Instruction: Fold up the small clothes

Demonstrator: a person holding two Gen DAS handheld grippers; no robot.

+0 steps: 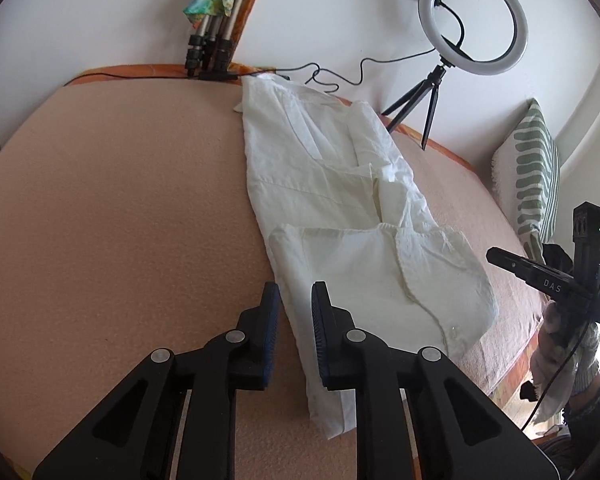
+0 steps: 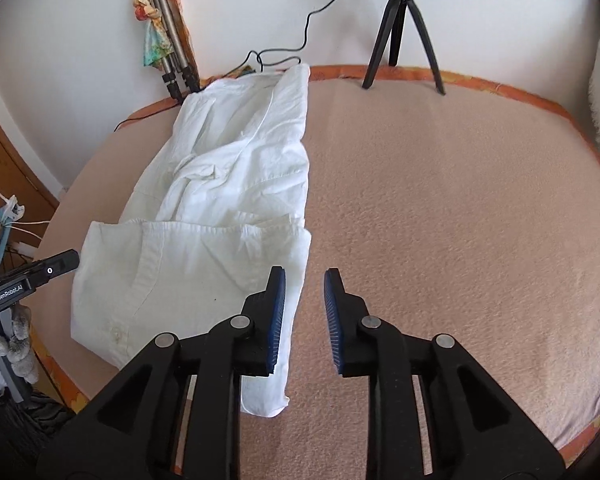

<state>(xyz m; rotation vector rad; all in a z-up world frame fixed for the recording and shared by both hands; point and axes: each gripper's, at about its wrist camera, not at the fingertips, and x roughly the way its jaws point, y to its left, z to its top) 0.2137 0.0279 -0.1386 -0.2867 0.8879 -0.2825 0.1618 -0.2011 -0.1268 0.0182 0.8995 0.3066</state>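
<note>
A white shirt (image 1: 340,200) lies folded into a long strip on the peach blanket, with its near end doubled back over itself. My left gripper (image 1: 295,296) hovers low over the shirt's left edge. Its jaws stand a little apart and the hem runs through the gap without being pinched. In the right wrist view the same shirt (image 2: 227,184) lies to the left. My right gripper (image 2: 304,280) is open at the shirt's right edge, its left finger over the cloth and bare blanket showing in the gap.
The blanket-covered bed (image 2: 460,200) stretches wide to the right. A ring light (image 1: 476,20) on a small tripod (image 2: 404,28) stands at the far edge, trailing a cable (image 1: 340,76). A folded tripod with a colourful cloth (image 1: 215,20) leans on the wall. A striped pillow (image 1: 536,168) sits far right.
</note>
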